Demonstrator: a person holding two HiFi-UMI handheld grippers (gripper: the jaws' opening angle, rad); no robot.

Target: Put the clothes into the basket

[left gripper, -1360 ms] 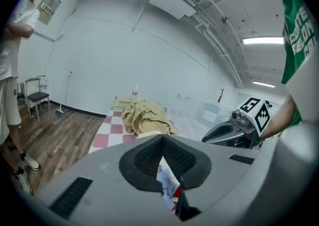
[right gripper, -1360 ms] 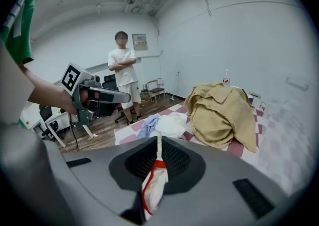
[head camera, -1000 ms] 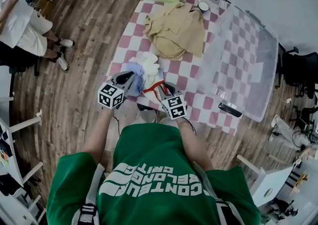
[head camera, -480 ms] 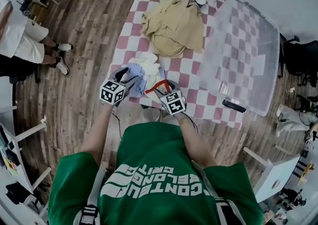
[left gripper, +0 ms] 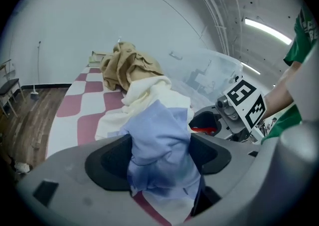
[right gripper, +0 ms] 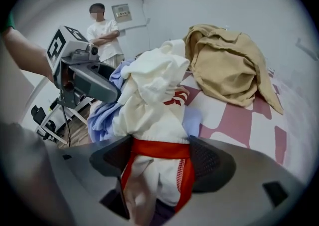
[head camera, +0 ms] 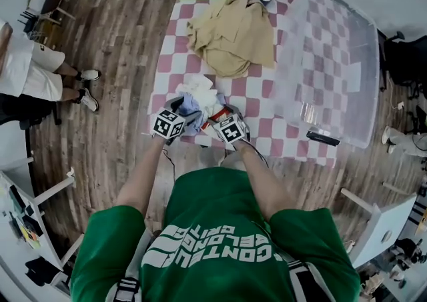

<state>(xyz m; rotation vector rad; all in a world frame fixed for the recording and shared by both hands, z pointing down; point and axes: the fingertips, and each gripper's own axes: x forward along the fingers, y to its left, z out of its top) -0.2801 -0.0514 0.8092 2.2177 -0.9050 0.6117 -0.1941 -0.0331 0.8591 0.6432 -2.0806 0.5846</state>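
Head view: the left tool [head camera: 180,110] and right tool [head camera: 217,117] sit at a heap of clothes [head camera: 199,89] on the checkered worktop's [head camera: 261,105] near edge, apart from the clear basket [head camera: 343,47].

Left gripper view: the jaws have just been opening and stand wide, a blue garment [left gripper: 162,137] loose between them.

Right gripper view: the jaws have likewise just been opening and flank a white, red-banded garment [right gripper: 158,120].

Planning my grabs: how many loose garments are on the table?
3: a tan garment alone farther back; a white red-trimmed garment and a light blue garment bunched together up front; more may be hidden.
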